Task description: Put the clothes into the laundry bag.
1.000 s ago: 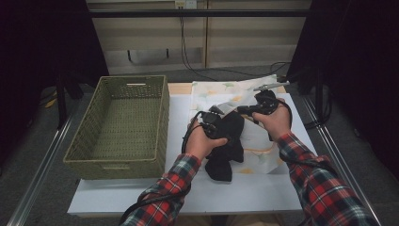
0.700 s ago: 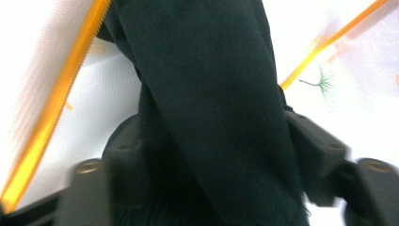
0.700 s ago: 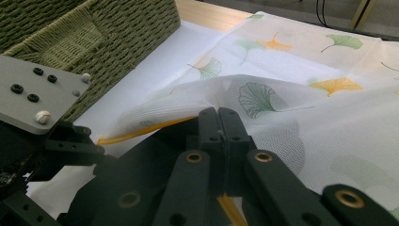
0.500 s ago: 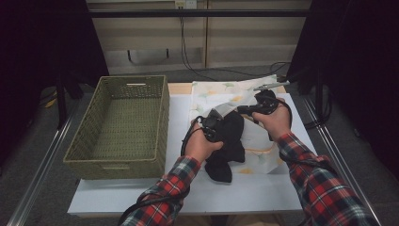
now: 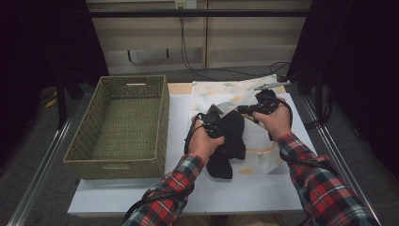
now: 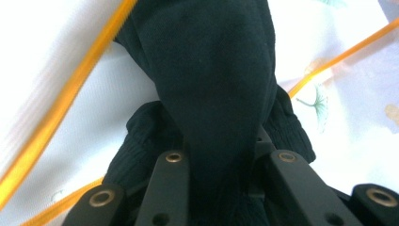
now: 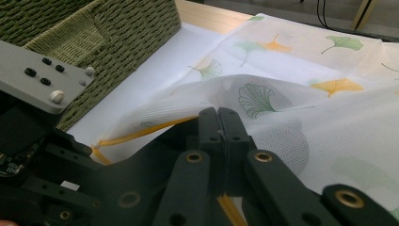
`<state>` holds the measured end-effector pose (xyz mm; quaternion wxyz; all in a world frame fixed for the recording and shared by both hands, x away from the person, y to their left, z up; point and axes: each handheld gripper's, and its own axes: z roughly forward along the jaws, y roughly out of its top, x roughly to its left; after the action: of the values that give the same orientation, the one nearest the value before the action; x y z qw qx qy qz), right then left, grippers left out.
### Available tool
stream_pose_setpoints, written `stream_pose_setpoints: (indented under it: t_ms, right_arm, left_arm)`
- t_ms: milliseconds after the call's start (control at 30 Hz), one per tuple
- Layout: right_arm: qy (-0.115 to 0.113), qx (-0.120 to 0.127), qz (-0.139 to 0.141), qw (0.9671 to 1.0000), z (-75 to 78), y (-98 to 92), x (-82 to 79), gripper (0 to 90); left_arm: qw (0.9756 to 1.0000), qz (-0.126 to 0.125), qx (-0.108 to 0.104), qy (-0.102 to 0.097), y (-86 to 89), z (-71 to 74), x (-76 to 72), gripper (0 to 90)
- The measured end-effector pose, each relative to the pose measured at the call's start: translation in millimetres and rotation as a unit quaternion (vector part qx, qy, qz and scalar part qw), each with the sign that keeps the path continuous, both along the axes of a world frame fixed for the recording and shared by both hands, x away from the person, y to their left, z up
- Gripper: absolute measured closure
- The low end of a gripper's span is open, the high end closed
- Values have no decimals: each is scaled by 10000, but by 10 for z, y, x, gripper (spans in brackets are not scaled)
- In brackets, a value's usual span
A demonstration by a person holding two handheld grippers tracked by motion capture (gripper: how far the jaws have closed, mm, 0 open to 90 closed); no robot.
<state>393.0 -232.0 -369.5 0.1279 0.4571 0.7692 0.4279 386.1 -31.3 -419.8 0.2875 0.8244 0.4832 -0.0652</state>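
Here the left gripper point(image 5: 212, 123) has just been closing its jaws, and they now pinch a fold of the black garment point(image 6: 211, 89), which bulges up between them in the left gripper view. The garment lies in a heap on top of the white mesh bag point(image 5: 256, 141), near the middle of the white table point(image 5: 179, 193), and part of it trails down toward the person's side. The right gripper point(image 5: 242, 109) has its jaws pressed tight together on the edge of the mesh bag point(image 7: 282, 127), just where the orange zip point(image 7: 141, 134) runs, and holds that edge lifted off the table. The bag is printed with green and yellow leaves. The two grippers are close to each other, the left one lower and nearer the person. A green woven basket point(image 5: 120, 155) stands to the left of the bag, apart from it
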Motion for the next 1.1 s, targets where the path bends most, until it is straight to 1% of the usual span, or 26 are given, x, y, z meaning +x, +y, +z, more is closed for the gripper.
stream_pose_setpoints:
  t_ms: [33,133,167,200,267,333,367,467,533,567,600,633,667,767,800,833,867,900,933,967,1000,1033,1067,1100]
  right_arm:
    - [9,7,-9,10000,4,0,-3,900]
    - [7,3,-15,10000,6,-5,-4,900]
    - [9,6,-14,10000,6,-6,-4,900]
    - [15,15,-9,10000,6,-6,-4,900]
    - [6,17,-12,10000,7,-7,-7,900]
    - [17,27,-11,10000,9,-10,-8,900]
    - [15,27,-7,10000,9,-14,-8,900]
    - [22,36,-10,10000,7,-25,-9,900]
    - [30,47,-23,10000,6,-28,-12,900]
    - [11,52,-9,10000,4,-28,-10,900]
    - [9,54,-6,10000,5,-27,-11,900]
    - [12,58,-4,10000,5,-27,-11,900]
    - [3,52,3,10000,6,-26,-12,900]
    - [14,42,-2,10000,9,-22,-16,900]
    - [16,38,1,10000,10,-24,-16,900]
    - [10,37,2,10000,10,-26,-15,900]
    - [20,44,-4,10000,9,-28,-17,900]
    - [25,31,-5,10000,8,-31,-19,900]
    - [17,11,-2,10000,3,-34,-20,900]
    - [37,17,-8,10000,0,-37,-22,900]
    - [35,20,-7,10000,-1,-39,-23,900]
    - [32,20,-9,10000,-2,-40,-24,900]
    - [38,21,-12,10000,-5,-41,-24,900]
    - [28,10,0,10000,-10,-42,-23,900]
  left_arm:
    - [10000,-5,8,1,-2,8,8,769]
    - [9999,68,-81,-23,-16,35,40,769]
    - [10000,69,-48,-36,-14,45,55,769]
    - [9998,135,-108,-58,-25,46,62,769]
    - [9999,119,-72,-67,-16,55,89,769]
    - [9998,159,-122,-76,-25,56,99,769]
    - [9998,169,-86,-88,-21,62,108,769]
    - [9996,223,-110,-144,-17,60,133,769]
    - [9996,199,-117,-157,-9,68,150,769]
    - [9993,260,-183,-176,-15,71,157,768]
    - [9991,279,-206,-238,-7,75,167,767]
    - [9990,276,-197,-281,-8,74,172,766]
    - [9992,234,-173,-284,-13,63,181,764]
    - [9989,196,-203,-367,-19,34,190,747]
    - [9988,170,-261,-368,-22,19,193,710]
    - [9986,114,-226,-464,-21,14,189,655]
    - [9985,62,-190,-515,-24,15,185,616]
    - [9985,67,-178,-521,-30,12,182,589]
    - [9983,19,-167,-556,-21,18,183,553]
    - [9979,-52,-133,-631,-17,27,180,524]
    - [9976,-104,-90,-677,-14,32,175,472]
    - [9975,-104,-26,-694,-8,42,167,420]
    - [9980,-102,-78,-615,-6,51,153,400]
    - [9981,-97,-57,-601,-7,54,142,365]
